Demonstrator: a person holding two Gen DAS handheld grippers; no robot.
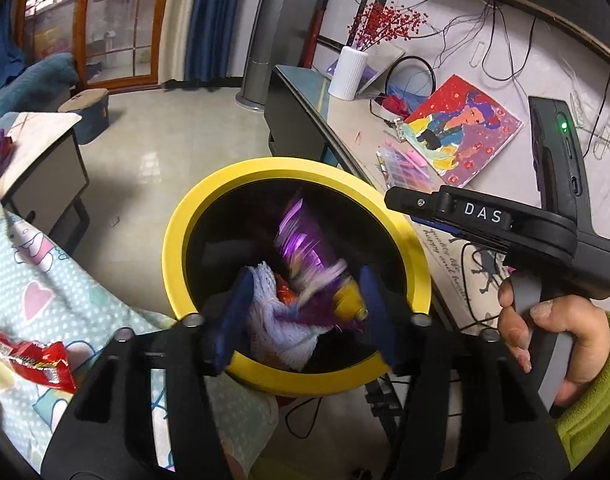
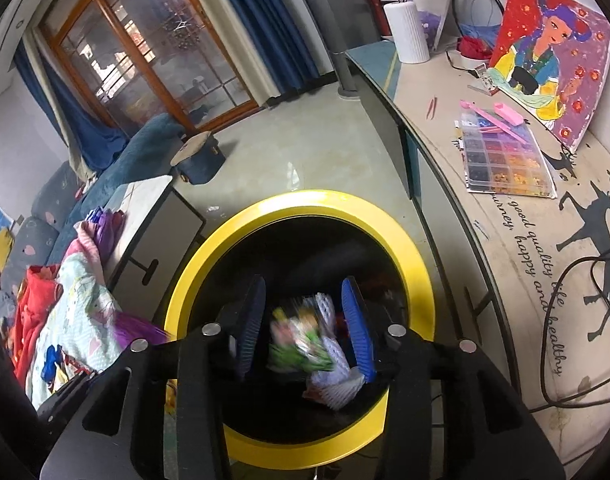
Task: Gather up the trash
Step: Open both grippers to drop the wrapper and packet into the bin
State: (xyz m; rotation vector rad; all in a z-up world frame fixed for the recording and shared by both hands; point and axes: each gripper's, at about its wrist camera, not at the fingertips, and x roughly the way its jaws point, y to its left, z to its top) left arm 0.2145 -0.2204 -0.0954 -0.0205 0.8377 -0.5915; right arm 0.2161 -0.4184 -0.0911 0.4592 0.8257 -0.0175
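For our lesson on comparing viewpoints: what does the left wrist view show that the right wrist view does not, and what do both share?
Only the left wrist view shows the right hand holding its gripper's handle, a blurred purple wrapper and a red wrapper on the bedding. Only the right wrist view shows a blurred green wrapper between open fingers and the whole bead box. Both share the yellow-rimmed bin, white vase and painting.

The yellow-rimmed bin (image 1: pixel 297 168) is gaping open at frame centre; desk (image 2: pixel 505 240) crowding right, bedding (image 1: pixel 37 280) lying lower left.
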